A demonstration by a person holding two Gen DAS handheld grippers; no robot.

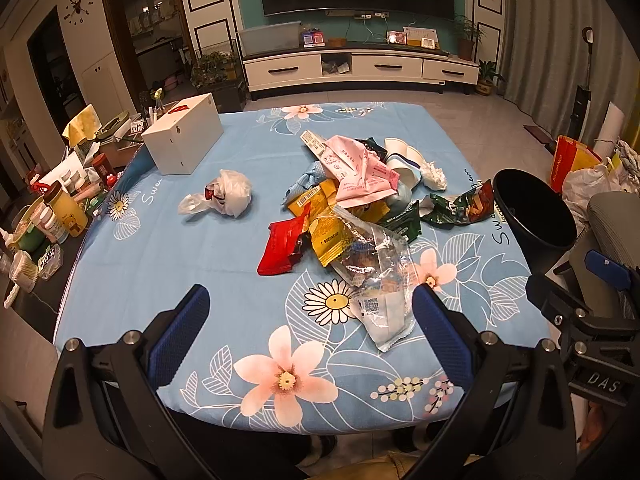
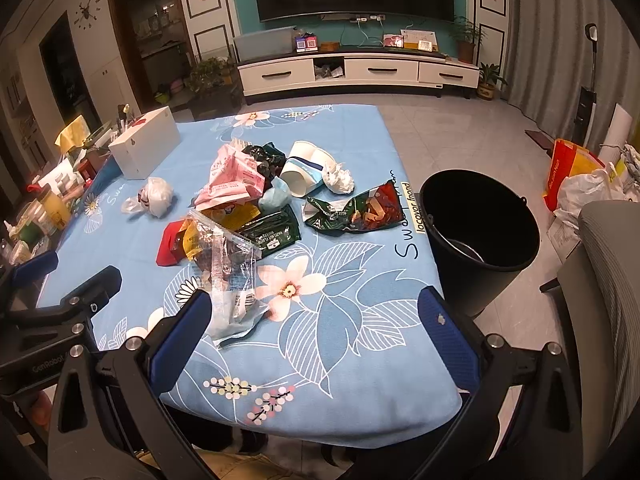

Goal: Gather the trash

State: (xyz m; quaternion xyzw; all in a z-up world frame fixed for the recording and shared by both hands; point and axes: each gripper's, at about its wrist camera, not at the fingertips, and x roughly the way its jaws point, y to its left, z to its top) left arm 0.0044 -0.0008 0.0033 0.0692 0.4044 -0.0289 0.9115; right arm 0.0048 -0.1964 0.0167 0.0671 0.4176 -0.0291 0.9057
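A bench [image 1: 168, 240] covered with a light blue floral cloth is seen in both wrist views. A heap of trash is piled on its middle and right part: a pink wrapper [image 1: 360, 172] on top, a red packet [image 1: 282, 246] and a yellow packet [image 1: 326, 236] at the near left edge of the heap, and a clear plastic bag [image 1: 376, 276] lying nearest the camera. Dark green snack bags [image 2: 352, 210] are spread at the right side, and white paper cups [image 2: 306, 168] with a crumpled tissue [image 2: 339, 178] lie behind them. A knotted white plastic bag [image 1: 226, 194] sits apart, to the left of the heap. A white box [image 1: 184, 136] stands at the far left of the bench.

A black bucket [image 2: 480, 220] stands on the floor just beside the right edge of the bench.

The left hand-held gripper [image 1: 310, 320] is held wide apart above the near edge of the bench, nothing being gripped between its blue pads [image 1: 180, 332]. The right hand-held gripper [image 2: 312, 324] is likewise spread wide with nothing in it; the clear plastic bag lies just beside its left pad, though contact cannot be told.
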